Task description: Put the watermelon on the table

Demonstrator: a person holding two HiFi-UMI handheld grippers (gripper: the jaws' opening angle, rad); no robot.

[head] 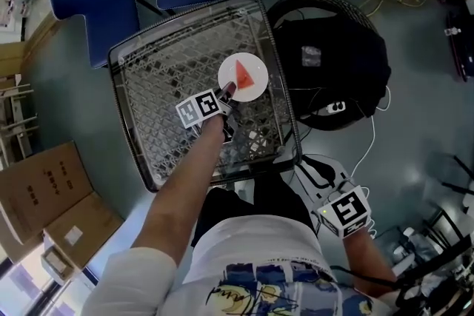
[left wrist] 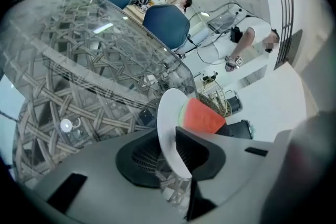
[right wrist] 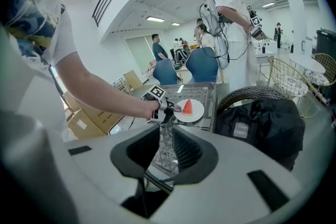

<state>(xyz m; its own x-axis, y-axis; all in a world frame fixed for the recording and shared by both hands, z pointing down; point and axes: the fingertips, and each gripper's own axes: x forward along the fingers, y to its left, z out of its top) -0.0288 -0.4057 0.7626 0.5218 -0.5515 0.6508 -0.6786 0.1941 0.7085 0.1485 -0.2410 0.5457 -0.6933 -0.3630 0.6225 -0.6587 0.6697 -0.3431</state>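
A red watermelon slice [head: 244, 74] lies on a white plate [head: 254, 90] that rests on the glass-topped wicker table [head: 167, 59]. My left gripper [head: 226, 94] reaches over the table to the plate's near rim. In the left gripper view the plate [left wrist: 168, 113] stands edge-on between the jaws of that gripper [left wrist: 170, 157], with the watermelon [left wrist: 202, 115] beyond; the pads stand slightly off the rim, open. My right gripper [head: 305, 168] hangs off the table's right corner. Its jaws [right wrist: 165, 152] are open and hold nothing, and they look toward the plate [right wrist: 191, 112].
A black bag [head: 333, 63] fills a round wicker chair right of the table. Two blue chairs [head: 89, 4] stand behind it. Cardboard boxes [head: 44, 189] lie on the floor at the left. Another person [right wrist: 231, 8] stands beyond the table.
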